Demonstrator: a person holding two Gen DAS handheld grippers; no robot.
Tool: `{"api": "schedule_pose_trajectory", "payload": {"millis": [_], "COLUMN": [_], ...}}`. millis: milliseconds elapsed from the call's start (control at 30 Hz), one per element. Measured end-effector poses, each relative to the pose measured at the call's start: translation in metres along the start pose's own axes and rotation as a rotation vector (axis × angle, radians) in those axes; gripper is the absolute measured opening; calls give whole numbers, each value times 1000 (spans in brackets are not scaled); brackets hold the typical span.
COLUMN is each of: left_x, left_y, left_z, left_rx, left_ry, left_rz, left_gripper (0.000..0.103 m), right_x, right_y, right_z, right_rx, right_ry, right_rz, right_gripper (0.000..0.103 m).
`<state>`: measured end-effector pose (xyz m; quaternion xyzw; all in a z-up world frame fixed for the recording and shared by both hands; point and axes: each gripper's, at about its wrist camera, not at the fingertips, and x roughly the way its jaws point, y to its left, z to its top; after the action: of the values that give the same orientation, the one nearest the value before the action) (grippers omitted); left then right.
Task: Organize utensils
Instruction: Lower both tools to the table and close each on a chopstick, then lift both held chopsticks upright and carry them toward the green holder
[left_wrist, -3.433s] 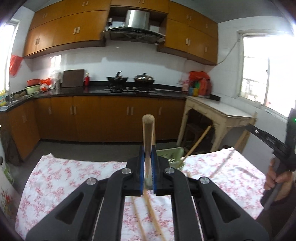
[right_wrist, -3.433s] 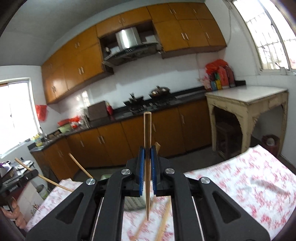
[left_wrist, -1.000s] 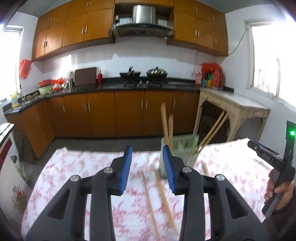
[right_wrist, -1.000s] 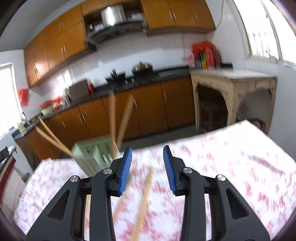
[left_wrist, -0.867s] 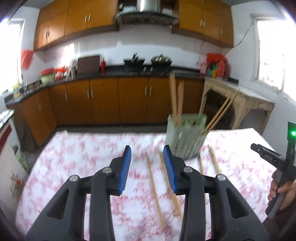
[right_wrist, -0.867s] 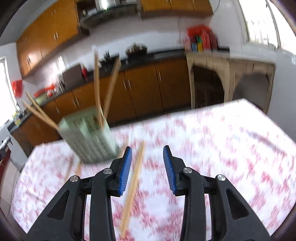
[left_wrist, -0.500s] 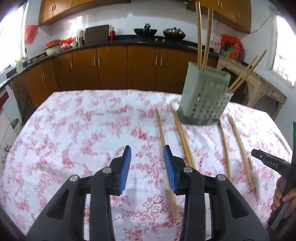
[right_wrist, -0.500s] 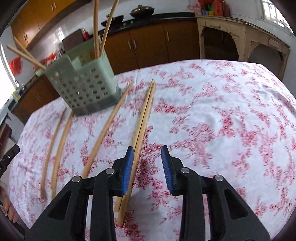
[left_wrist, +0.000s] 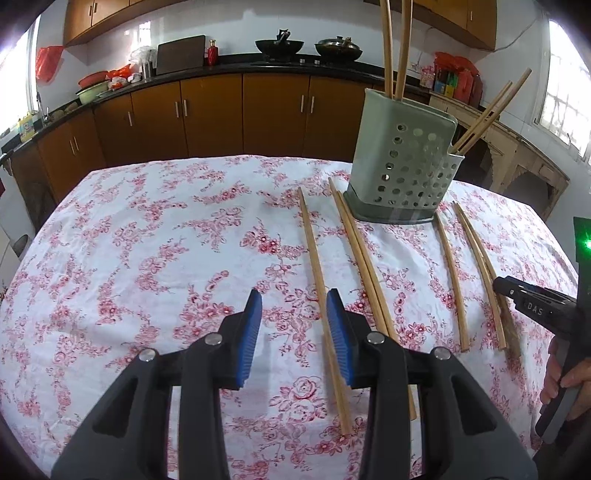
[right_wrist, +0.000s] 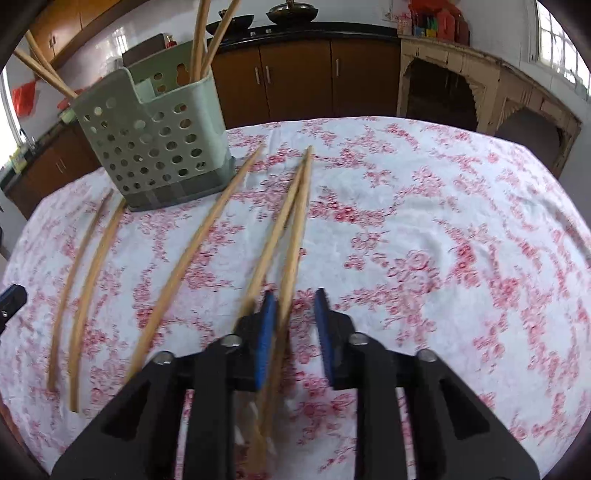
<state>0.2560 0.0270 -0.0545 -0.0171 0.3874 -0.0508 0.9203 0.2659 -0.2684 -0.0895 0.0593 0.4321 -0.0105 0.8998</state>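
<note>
Left wrist view. My left tongs stand partly apart over the surface, which wears a white cloth with red flowers; nothing is between the blue pads. A single chopstick runs just beside the right-hand pad, outside the gap, its near part passing under that finger. A pair of chopsticks lies next to it on the right, far tips touching the base of the utensil holder. The holder, pale green with round holes, stands upright at the far side of the cloth. Two chopsticks rise from its tall back compartment; two more lean out to the right from the lower one. Further right lie one more loose chopstick and another pair. At the right edge: my right tongs' dark body and my hand on the handle.

Right wrist view. My right tongs are closing. One chopstick of a pair lies in the gap against the left pad; the right pad is not yet on it. Its partner runs outside that pad. The near ends are blurred. Left of these: a single chopstick, then two curved-looking ones. The holder stands at far left.
</note>
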Motion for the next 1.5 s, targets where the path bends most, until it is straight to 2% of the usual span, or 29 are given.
{"api": "schedule_pose_trajectory", "payload": {"millis": [100,300,467,533,600,667,767,900,1167,1233,1367,1500], "left_x": [4,12,26,33,39,44,49,54,55,56,55,53], "left_y": [-1,-10,-23,-26,-28,-27,-19,2,24,23,17,19], "left_z": [-1,-6,-10,-11,-12,-12,-6,1,3,3,2,1], "left_rx": [-2,21,57,64,72,72,60,34,9,25,59,40], "left_ry": [11,40,75,90,107,115,116,115,98,98,102,98], "left_rz": [-15,-44,-26,-11,-1,9,27,58,35,38,62,52], "left_gripper": [37,37,36,30,17,11,8,8,11,15,31,31], "right_x": [0,-1,0,-1,-1,-2,-2,-1,0,0,0,0], "right_y": [-10,-40,-43,-42,-41,-40,-40,-46,-47,-46,-46,-47], "right_z": [1,3,3,2,2,2,3,5,5,5,5,5], "right_rx": [19,93,93,98,96,89,88,113,104,105,105,113], "right_ry": [-2,-20,-27,-27,-29,-32,-36,-41,-40,-40,-40,-40], "right_rz": [-19,-57,-46,-45,-46,-49,-51,-49,-58,-57,-55,-45], "right_gripper": [9,8,8,8,8,8,8,8,8,8,8,9]}}
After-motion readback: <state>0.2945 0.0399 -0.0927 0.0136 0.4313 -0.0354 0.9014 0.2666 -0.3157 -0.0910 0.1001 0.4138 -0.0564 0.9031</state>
